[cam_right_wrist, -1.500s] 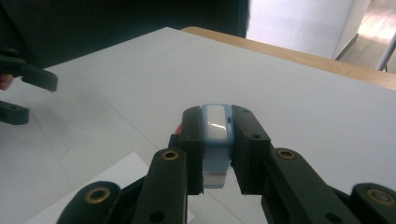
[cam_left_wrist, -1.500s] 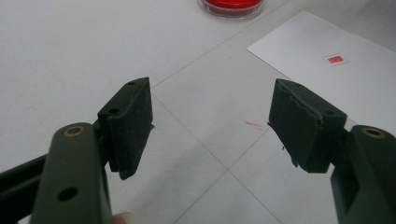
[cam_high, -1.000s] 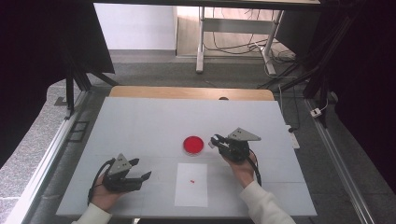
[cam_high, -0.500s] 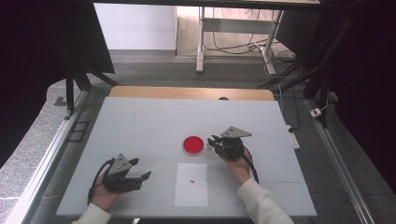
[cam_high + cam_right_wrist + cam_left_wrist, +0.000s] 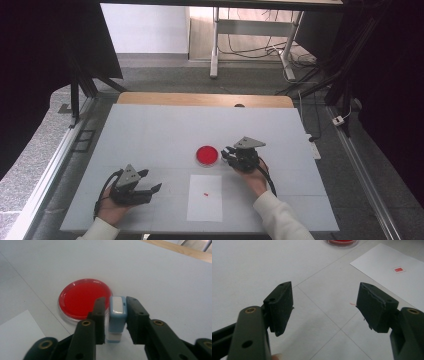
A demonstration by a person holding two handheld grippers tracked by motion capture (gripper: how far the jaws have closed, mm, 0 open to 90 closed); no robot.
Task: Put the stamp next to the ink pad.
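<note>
Stamp between right tool jaws, just opening

Red ink pad, pale blue stamp with white base, white paper bearing small, perhaps red, mark

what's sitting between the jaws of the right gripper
A small light-blue stamp stands upright between the right gripper's jaws, which have just been opening, beside the red ink pad. The right gripper view shows it.
</note>
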